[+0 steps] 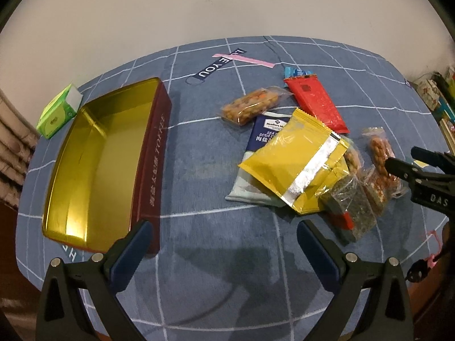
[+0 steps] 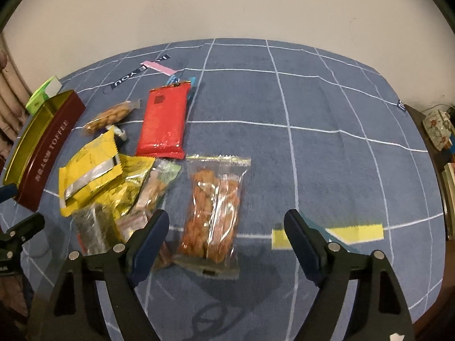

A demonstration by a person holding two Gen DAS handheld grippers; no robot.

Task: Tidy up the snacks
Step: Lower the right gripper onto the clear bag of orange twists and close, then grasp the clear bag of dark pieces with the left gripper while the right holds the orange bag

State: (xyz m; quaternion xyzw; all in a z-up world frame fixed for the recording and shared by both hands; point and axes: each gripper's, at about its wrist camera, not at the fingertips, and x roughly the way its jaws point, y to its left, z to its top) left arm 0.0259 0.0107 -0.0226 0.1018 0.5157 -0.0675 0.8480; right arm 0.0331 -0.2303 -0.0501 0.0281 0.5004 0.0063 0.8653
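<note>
The clear packet of fried twists [image 2: 212,211] lay on the blue cloth [image 2: 341,170], between the wide-open, empty right gripper [image 2: 227,227] fingers. The slippery film could slide from the pads. The left gripper [image 1: 224,241], also open and empty, hovered beside the toffee tin [image 1: 93,164].

Both views are dim and warm, lit from overhead. Soft shadows fall on the blue checked cloth [image 1: 199,170] below each tool. Glare streaks the gold tin [image 1: 93,164], the yellow packet [image 1: 287,156] and the clear snack bag [image 2: 213,213]. Fisheye bending curves the grid lines, and black corners frame each view. The right wrist view is slightly smeared low down.
</note>
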